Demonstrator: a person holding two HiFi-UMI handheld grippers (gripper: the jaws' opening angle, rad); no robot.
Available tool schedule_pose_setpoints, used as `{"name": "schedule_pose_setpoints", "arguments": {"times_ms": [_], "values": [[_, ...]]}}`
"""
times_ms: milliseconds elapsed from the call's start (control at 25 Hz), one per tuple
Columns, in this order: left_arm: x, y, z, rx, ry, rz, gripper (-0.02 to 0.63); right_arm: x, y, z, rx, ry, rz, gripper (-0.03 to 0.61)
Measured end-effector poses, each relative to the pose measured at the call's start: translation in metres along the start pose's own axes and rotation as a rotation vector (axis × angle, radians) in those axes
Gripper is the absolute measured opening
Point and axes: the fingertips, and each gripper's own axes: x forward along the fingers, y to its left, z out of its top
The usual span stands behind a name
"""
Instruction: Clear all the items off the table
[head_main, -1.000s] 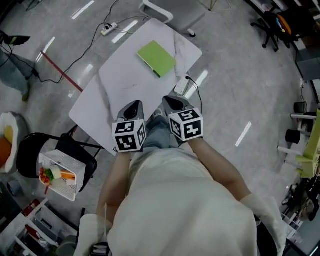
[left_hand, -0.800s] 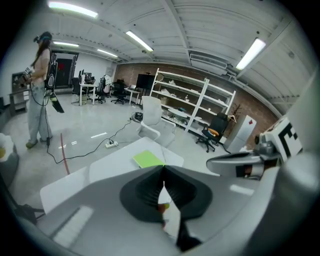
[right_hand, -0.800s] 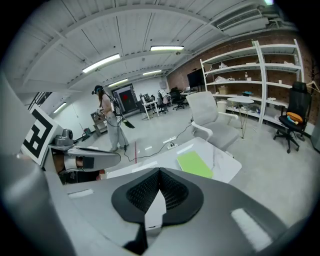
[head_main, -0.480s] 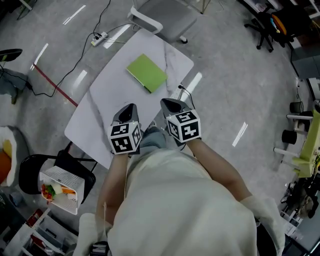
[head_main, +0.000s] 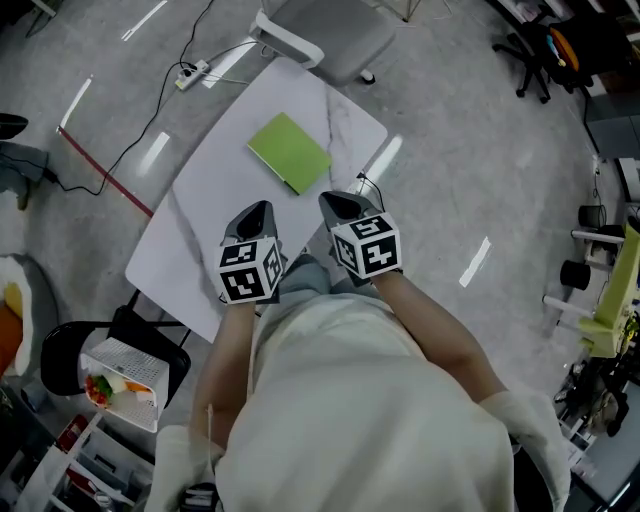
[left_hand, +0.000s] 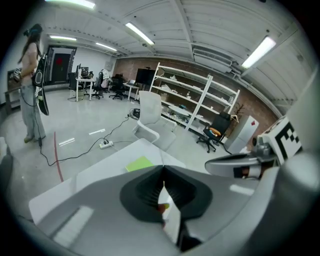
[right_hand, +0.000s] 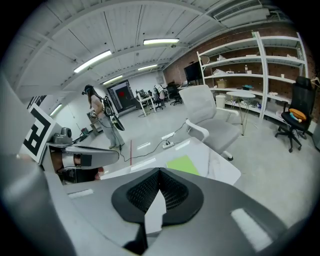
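**Head view.** White table (head_main: 215, 215) set askew on a grey floor. Green book (head_main: 289, 152) flat on the far half of the top, toward the end nearest a white office chair (head_main: 320, 35). Left gripper (head_main: 257, 208) and right gripper (head_main: 337, 199) side by side over the near part of the table, both angled downward with tips toward the book. Book ahead of both, roughly between their two lines of aim, near but clear of either tip. Basket (head_main: 125, 372) with colourful bits on a black chair (head_main: 70, 345) at lower left, off the table.

**Left gripper view.** Jaws pressed together, nothing pinched. Book on the table beyond the closed tips, a little left of them, apart. Right gripper alongside at the right. Person (left_hand: 31, 85) standing far off at the left edge.

**Right gripper view.** Jaws closed tight on each other, empty. Book past the tips and slightly right of them, no contact. Left gripper alongside at the left. Office chair just behind the table's far end.
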Motion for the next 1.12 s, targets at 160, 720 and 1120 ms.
{"name": "schedule_pose_setpoints", "arguments": {"times_ms": [160, 720, 1120], "values": [[0.011, 0.002, 0.007, 0.004, 0.009, 0.009, 0.008, 0.008, -0.014, 0.004, -0.007, 0.025, -0.001, -0.002], [0.027, 0.009, 0.002, -0.116, -0.020, 0.165, 0.008, 0.037, -0.059, 0.008, -0.135, 0.129, 0.090, -0.002], [0.062, 0.010, -0.024, -0.267, 0.004, 0.316, 0.008, 0.074, -0.091, 0.010, -0.268, 0.224, 0.202, -0.001]]}}
